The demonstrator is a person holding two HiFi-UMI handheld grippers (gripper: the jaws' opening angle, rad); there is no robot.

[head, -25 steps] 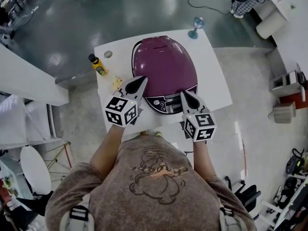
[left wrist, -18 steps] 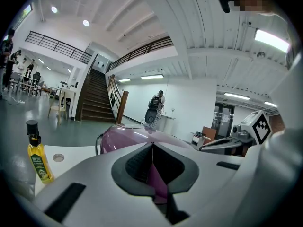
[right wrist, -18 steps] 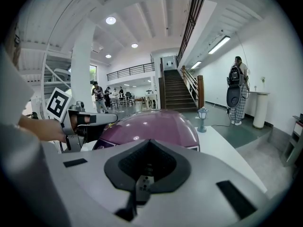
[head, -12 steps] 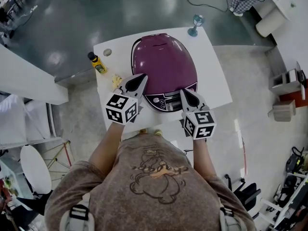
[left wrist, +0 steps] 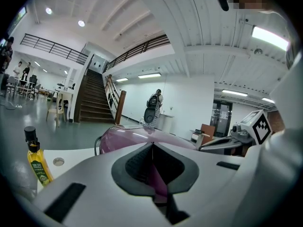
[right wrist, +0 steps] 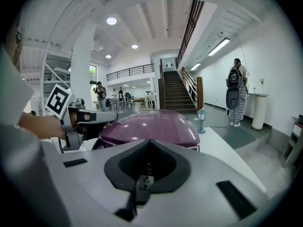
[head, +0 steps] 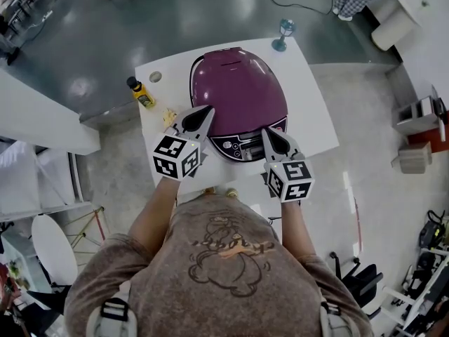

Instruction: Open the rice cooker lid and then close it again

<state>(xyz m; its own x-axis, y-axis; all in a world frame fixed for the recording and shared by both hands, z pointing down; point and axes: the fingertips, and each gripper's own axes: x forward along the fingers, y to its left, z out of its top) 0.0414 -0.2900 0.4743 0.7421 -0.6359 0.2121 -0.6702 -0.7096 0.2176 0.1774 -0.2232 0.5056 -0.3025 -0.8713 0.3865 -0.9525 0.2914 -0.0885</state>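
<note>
The left tongs and the right tongs are each pressed together with nothing between them. They are poised at the front corners of the glossy purple domed rice cooker, which sits mid-way on the white bench with its lid shut. Closed tips could skid off that slick dome or miss the front latch. A hard shove might slide the cooker toward the blue stemmed glass at the far edge, or against the small yellow black-capped bottle.
</note>
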